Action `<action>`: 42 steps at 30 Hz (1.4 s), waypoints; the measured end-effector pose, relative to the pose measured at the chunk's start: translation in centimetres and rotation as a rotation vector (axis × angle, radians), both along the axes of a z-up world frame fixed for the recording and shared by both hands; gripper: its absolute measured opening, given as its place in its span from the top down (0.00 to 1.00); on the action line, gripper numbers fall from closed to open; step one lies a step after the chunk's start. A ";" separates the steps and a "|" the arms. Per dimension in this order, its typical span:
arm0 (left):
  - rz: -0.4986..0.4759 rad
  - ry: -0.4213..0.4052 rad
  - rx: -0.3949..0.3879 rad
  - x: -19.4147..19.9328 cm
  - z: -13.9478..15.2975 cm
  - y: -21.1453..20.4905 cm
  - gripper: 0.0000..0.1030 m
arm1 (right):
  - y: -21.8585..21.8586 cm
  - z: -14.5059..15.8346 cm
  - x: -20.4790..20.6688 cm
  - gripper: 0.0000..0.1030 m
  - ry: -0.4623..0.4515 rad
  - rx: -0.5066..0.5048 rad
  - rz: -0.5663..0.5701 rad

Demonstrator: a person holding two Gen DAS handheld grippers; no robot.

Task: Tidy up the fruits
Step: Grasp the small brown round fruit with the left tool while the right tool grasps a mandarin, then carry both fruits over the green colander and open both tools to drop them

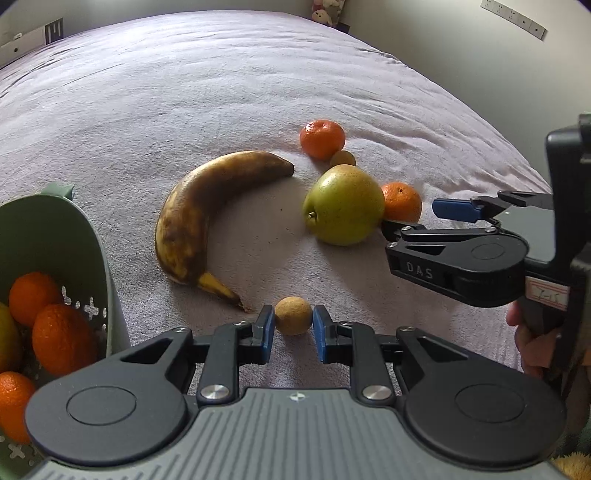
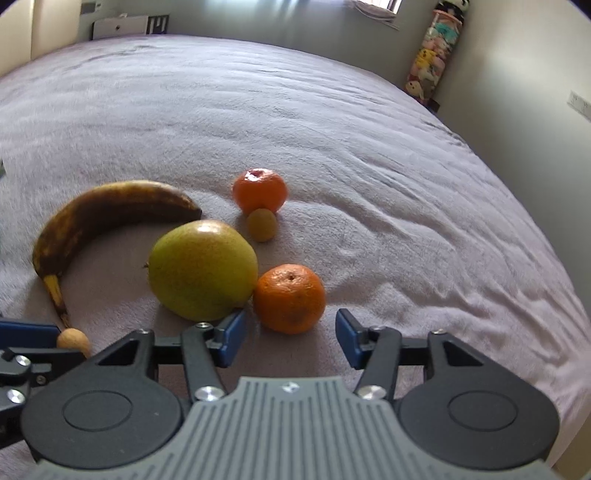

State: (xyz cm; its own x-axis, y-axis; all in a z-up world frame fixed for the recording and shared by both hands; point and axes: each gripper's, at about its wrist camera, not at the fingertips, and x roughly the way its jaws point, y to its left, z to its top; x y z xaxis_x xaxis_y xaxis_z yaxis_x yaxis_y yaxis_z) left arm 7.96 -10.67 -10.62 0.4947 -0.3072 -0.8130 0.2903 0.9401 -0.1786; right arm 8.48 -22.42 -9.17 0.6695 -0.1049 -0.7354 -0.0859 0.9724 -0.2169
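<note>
Left gripper [image 1: 293, 328] fingers bracket a small brown fruit [image 1: 293, 315], not visibly clamped. Right gripper [image 2: 290, 338], fingers apart, faces a mandarin [image 2: 289, 298].

1. A bed [image 2: 332, 122] fills most of both views, covered by a pale lilac blanket [image 1: 184, 92] with a soft, slightly rumpled nap and shallow creases.
2. Stuffed toys [image 2: 428, 70] are stacked upright in the far right corner of the room, in pink, yellow and white; the left view shows only the bottom of the stack [image 1: 327, 11].
3. A white strip of wall sockets [image 1: 513, 18] runs along the pale wall on the right.
4. A white box [image 2: 120, 27] with a black square-patterned marker [image 2: 159, 24] beside it stands beyond the bed's far edge.
5. A window [image 2: 376, 5] shows at the top edge, throwing light on the wall.
</note>
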 end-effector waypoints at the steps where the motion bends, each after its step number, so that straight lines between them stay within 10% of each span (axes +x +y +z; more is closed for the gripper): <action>1: 0.000 0.000 -0.001 0.0 0.0 0.0 0.76 | 0.0 -0.2 0.2 0.50 -0.001 -0.006 0.001; 42: 0.019 -0.078 -0.044 -0.4 4.0 0.3 0.74 | -1.3 3.4 -1.2 0.60 0.022 0.233 -0.097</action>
